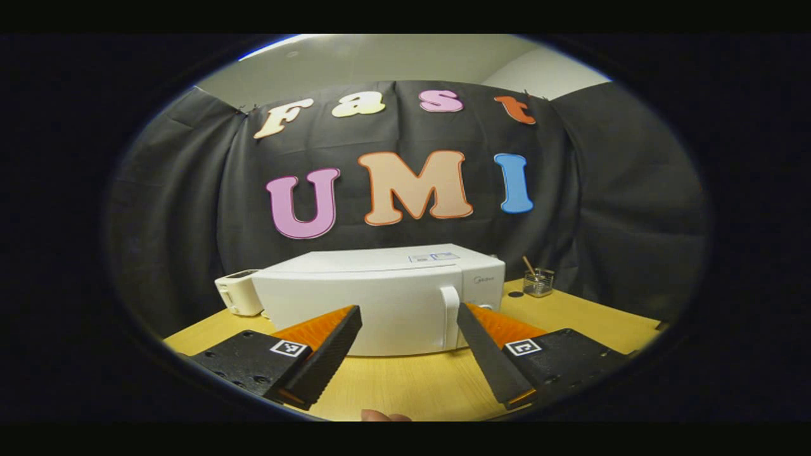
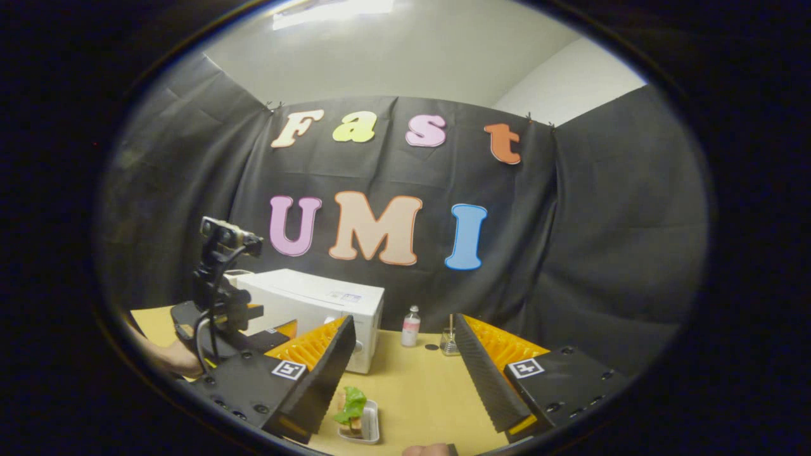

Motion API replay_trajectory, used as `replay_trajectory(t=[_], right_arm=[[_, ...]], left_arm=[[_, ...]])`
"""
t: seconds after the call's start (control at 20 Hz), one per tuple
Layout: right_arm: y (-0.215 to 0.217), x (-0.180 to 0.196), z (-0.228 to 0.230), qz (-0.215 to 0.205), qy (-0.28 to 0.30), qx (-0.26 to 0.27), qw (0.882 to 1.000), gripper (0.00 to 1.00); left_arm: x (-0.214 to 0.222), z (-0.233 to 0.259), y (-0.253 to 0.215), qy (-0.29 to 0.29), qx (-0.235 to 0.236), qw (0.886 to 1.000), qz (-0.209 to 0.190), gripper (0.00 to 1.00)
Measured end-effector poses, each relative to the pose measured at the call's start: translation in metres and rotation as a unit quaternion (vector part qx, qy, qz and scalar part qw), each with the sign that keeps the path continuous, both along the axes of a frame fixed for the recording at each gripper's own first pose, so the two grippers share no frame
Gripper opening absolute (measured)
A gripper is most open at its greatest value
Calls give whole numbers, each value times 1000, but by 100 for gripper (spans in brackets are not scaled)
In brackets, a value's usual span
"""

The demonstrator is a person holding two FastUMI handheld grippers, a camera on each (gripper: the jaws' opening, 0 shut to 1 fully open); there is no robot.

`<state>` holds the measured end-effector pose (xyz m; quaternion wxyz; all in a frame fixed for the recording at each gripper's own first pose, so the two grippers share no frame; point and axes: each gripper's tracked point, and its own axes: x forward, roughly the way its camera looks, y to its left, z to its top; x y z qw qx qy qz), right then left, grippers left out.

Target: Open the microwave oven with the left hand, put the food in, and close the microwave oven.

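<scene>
No legible text on the microwave oven (image 1: 380, 297); its logo is blurred.

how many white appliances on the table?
2: the microwave oven at the table's middle, door shut, and a smaller white appliance beside it at the side away from its handle. More may sit hidden behind the microwave oven.

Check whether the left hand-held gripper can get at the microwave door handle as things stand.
Probably yes: the left hand-held gripper is open and faces the handle of the closed microwave, nothing between them.
</scene>
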<state>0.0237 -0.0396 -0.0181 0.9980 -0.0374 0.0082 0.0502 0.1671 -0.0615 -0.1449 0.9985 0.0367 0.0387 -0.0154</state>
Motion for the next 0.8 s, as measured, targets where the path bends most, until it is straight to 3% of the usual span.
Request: replay_trajectory(t=[0.35, 0.5, 0.8], right_arm=[[-28, -19, -10, -25, 14, -6, 1000, 97], [-44, -28, -18, -39, 22, -14, 999, 99], [-75, -39, -24, -76, 33, -17, 996, 96]], left_arm=[[47, -49, -28, 25, -9, 1000, -12, 98], [67, -58, -30, 22, -8, 1000, -1, 93], [90, -84, -43, 40, -10, 999, 3, 98]])
